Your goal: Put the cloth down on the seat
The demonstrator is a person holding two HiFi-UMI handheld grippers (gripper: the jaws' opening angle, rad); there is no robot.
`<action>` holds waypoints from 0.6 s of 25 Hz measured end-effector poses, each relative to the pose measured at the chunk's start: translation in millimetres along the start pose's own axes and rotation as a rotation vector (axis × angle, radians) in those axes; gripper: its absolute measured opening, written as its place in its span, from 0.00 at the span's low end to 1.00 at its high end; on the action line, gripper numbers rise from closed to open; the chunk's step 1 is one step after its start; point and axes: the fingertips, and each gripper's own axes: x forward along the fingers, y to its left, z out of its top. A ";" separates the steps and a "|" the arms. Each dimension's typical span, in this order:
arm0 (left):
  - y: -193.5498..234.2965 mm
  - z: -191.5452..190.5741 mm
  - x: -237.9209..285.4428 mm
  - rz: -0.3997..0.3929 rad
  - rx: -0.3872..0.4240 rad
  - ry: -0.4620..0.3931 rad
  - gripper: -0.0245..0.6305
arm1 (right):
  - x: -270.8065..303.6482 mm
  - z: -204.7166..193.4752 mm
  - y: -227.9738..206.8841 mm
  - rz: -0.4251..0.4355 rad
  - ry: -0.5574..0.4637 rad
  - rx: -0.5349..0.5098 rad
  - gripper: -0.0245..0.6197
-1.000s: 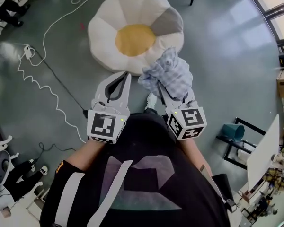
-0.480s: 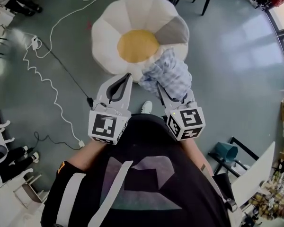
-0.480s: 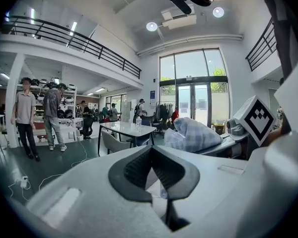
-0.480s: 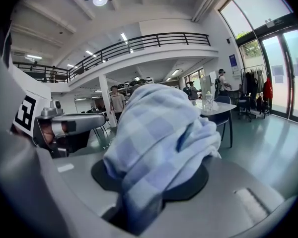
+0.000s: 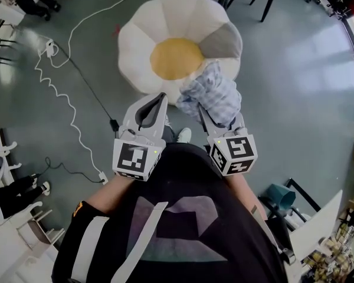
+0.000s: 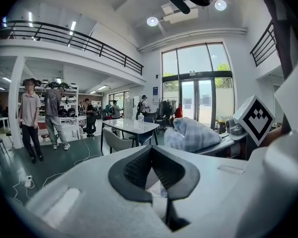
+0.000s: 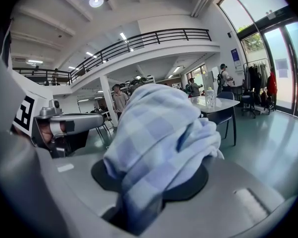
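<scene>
- Cloth [image 5: 211,93]: a blue-and-white checked bundle, bunched up and off the ground, gripped by the right gripper [image 5: 219,122]. It is not on the seat yet.
- From above it overlaps the near right rim of the seat [image 5: 165,22], by the grey petal, short of the yellow centre [image 5: 176,58]. I can't tell from here how high it hangs over that rim.
- Its long axis runs straight out from the jaws, away from the person and toward the seat. The loose end leads and the pinched end trails.
- Right gripper's own view: the cloth [image 7: 159,143] fills the space between the jaws and spills over both dark pads. The jaws are clamped on a thick fold, so they stand partly apart with the fabric squeezed between them.
- Left gripper [image 5: 159,102]: jaws closed, tips touching, nothing held. It sits just beside the right one, over the seat's near edge. In its view the cloth [image 6: 191,133] shows off to its right.
- So the right hand is the one that matters. The seat lies ahead of and below its jaws, with the centre a little to the left of the line the cloth points along.
- My guess at the next move: carry forward and down, slightly left, until the bundle rests on the cushion, then let the jaws part.
- Risk as I see it: release too early and the cloth may slide off the rounded rim onto the floor [image 5: 295,69].
- A white cable [image 5: 65,93] snakes across the floor to the left, well apart from all this.
</scene>
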 end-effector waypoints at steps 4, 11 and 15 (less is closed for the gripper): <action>11.5 -0.6 17.8 -0.014 -0.006 0.006 0.04 | 15.8 5.3 -9.9 -0.015 0.007 0.004 0.31; 21.2 7.2 55.6 -0.069 0.000 0.006 0.04 | 36.7 16.9 -23.1 -0.044 0.013 0.011 0.31; 31.9 1.8 73.4 -0.085 -0.008 0.027 0.04 | 53.1 22.0 -33.2 -0.064 0.033 0.022 0.31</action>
